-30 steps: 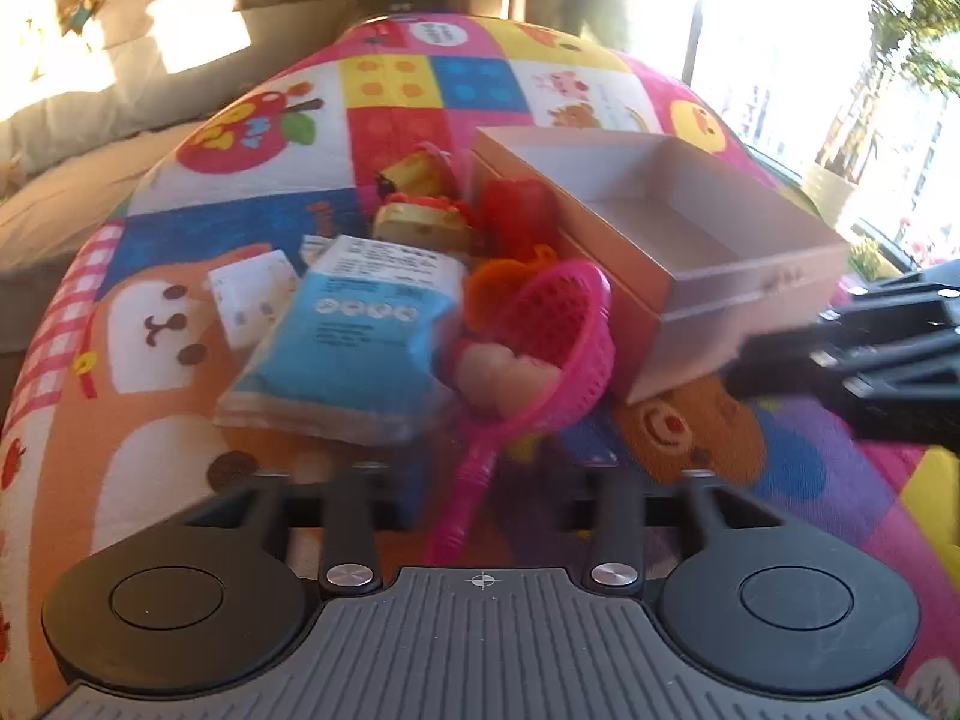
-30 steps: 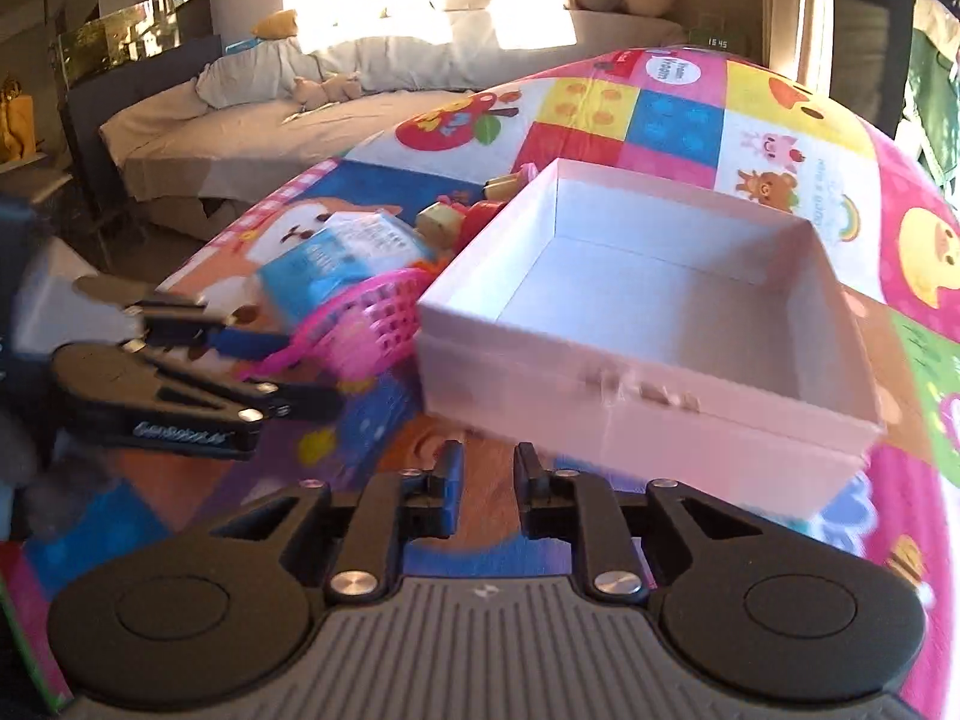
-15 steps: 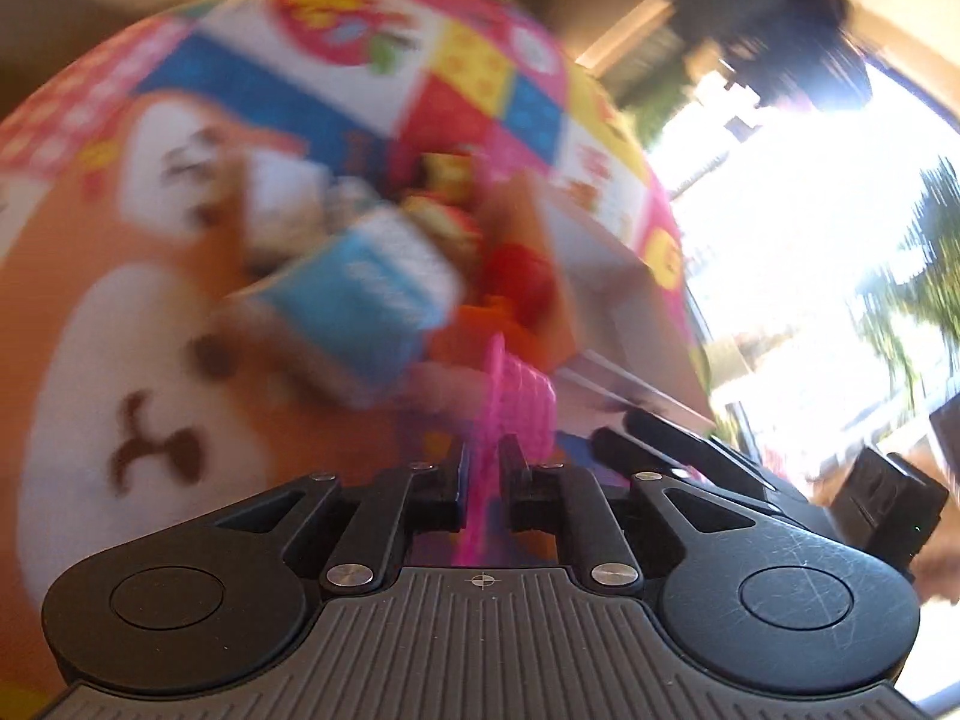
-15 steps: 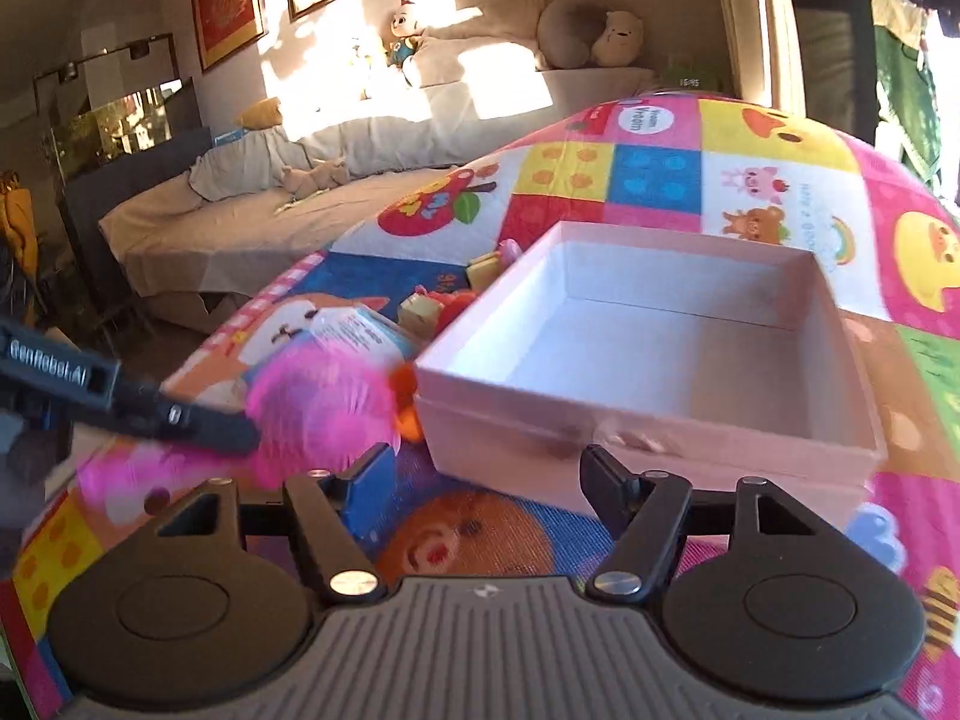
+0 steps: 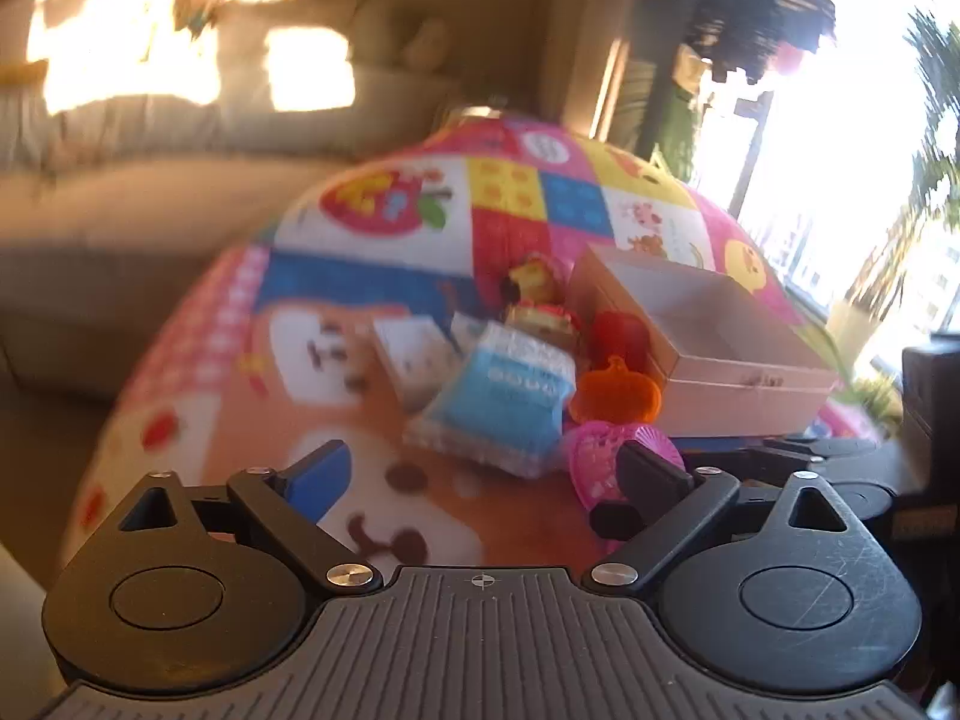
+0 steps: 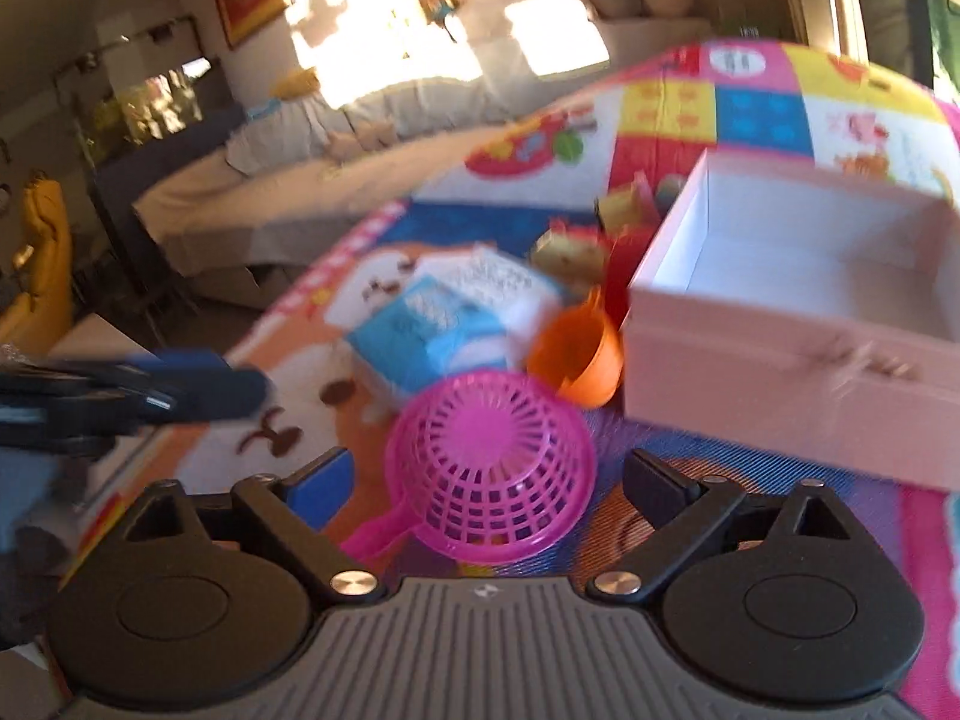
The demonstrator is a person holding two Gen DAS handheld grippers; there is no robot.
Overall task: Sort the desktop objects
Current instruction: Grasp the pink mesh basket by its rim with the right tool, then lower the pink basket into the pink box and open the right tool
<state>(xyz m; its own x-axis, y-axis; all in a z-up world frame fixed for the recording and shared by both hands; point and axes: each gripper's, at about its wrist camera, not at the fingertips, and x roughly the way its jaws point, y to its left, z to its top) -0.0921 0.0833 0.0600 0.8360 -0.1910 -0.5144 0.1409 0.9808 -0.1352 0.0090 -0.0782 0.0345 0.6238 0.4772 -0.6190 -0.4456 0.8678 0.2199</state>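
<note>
We see the left gripper [image 5: 486, 474] with its jaws opening wide over the patterned mat [image 5: 240, 420], nothing between them. The right gripper [image 6: 486, 480] is opening too, and the pink strainer [image 6: 489, 474] lies upside down between its fingers (neither pad touching it), near the orange cup [image 6: 579, 360], blue packet [image 6: 420, 330] and open box [image 6: 798, 324].

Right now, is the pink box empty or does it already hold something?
Empty, as far as visible. The pink box shows bare white walls and floor in the right wrist view; the toys lie outside it on the mat.
</note>
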